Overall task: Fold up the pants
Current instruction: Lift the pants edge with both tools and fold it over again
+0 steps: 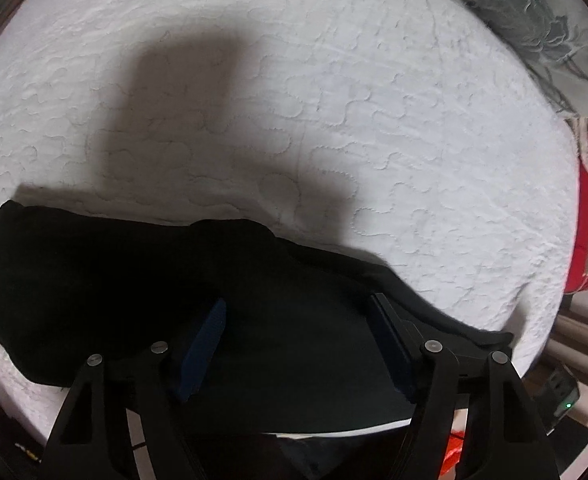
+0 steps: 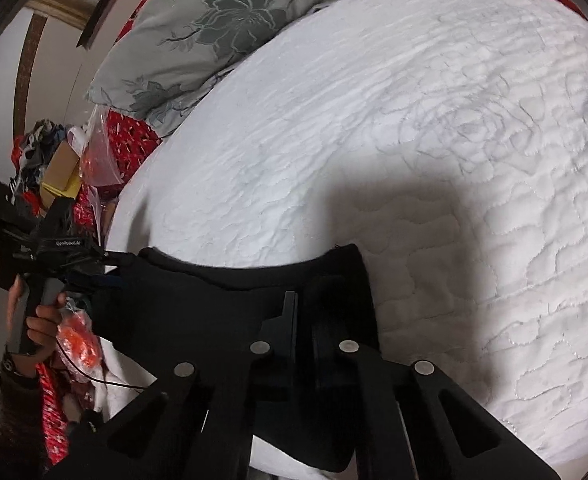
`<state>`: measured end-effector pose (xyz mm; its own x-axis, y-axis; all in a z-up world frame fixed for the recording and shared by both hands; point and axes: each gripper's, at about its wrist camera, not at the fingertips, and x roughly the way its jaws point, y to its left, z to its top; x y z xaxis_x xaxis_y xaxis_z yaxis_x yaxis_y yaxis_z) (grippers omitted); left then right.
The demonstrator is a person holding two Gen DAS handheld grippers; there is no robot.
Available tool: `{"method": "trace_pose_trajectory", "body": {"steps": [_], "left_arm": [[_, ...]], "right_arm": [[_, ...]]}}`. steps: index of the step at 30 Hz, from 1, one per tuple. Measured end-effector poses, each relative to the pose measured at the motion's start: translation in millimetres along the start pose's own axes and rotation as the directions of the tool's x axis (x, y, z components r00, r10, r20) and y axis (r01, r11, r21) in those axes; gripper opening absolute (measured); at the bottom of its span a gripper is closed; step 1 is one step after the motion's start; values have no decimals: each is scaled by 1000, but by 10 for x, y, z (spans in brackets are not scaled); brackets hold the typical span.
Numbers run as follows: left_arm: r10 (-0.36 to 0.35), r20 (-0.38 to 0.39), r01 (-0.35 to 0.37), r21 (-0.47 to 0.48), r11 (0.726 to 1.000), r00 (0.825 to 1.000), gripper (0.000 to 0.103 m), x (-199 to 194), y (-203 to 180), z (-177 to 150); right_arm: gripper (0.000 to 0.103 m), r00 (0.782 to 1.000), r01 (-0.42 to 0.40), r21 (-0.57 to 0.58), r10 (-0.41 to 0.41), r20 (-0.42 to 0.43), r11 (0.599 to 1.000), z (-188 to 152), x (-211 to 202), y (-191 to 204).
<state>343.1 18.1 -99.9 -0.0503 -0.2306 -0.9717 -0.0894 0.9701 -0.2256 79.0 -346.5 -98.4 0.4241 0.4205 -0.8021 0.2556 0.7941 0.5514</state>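
The black pants (image 1: 134,292) lie along the near edge of a white quilted mattress (image 1: 333,100). My left gripper (image 1: 299,308) is open, its blue-padded fingers (image 1: 204,340) spread over the dark cloth near the bed's edge. In the right wrist view the pants (image 2: 198,312) stretch from left to right. My right gripper (image 2: 305,304) is shut on the pants at their right end. The left gripper (image 2: 110,268) shows there at the pants' left end, held by a hand.
A grey floral pillow (image 2: 222,28) lies at the head of the mattress (image 2: 413,120). Red fabric, an orange plastic bag (image 2: 98,152) and a cardboard box (image 2: 60,172) crowd the floor beside the bed. A dark device with a green light (image 1: 561,396) sits at lower right.
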Motion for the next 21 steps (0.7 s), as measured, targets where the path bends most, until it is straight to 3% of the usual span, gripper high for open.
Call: {"method": "trace_pose_trajectory", "body": {"steps": [5,13,19,21], "left_arm": [[-100,2,100,-17,995,995,74,-217,71,1],[61,-76,-63,-16,998,995,72,-17,-62,110],[21,-31,-22,-30,999,999,72,-186,-125,54],[-10,2,10,-19,1000,1000,72,-325,24,45]], "right_arm": [[10,1000,-19,-9,19,-1,1000,-28,-40,-5],[10,1000,-25,-12,25,9,1000,-57,-35,24],[15,998,-67,5,67,4,998,-42,-65,-6],[19,998,-63,2,63,-4,998,-51,-68,-19]]}}
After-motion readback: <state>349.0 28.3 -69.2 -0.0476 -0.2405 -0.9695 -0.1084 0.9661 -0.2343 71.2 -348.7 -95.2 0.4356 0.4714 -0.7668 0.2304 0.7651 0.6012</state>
